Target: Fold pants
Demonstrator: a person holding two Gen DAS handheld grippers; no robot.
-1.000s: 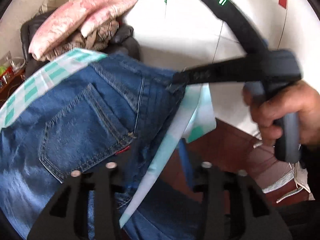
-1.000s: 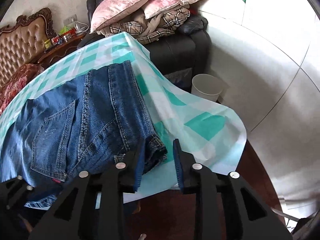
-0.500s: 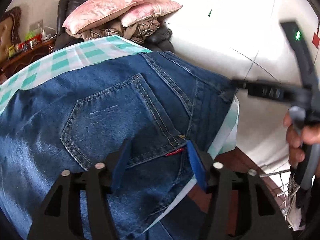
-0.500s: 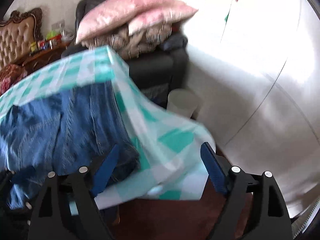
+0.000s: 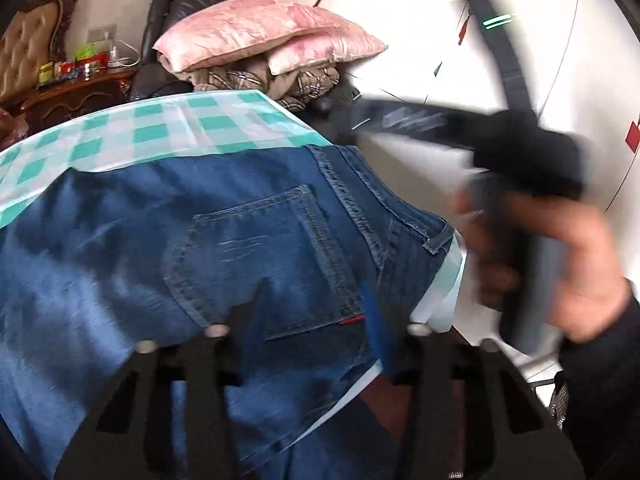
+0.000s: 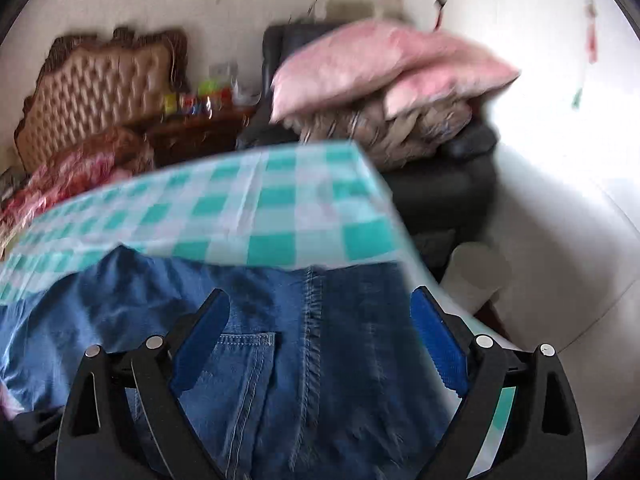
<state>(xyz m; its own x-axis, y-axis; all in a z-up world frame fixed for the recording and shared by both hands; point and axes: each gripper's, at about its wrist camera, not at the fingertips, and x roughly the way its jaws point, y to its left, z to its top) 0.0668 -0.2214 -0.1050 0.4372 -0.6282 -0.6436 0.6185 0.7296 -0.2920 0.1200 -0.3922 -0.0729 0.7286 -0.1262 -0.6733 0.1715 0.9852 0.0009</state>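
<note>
right gripper (image 6: 320, 344) jaws opening, off blue denim pants (image 5: 248, 240) | left gripper (image 5: 316, 320) jaws closing, grasp unclear | waistband released, regrip next

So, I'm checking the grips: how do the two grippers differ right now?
The right gripper has its fingers spread wide and opening, the jeans below and between them, ungripped. The left gripper has its fingers closer together and closing over the back pocket; no pinch shows yet. Both have blue pads and point down at the denim.
</note>
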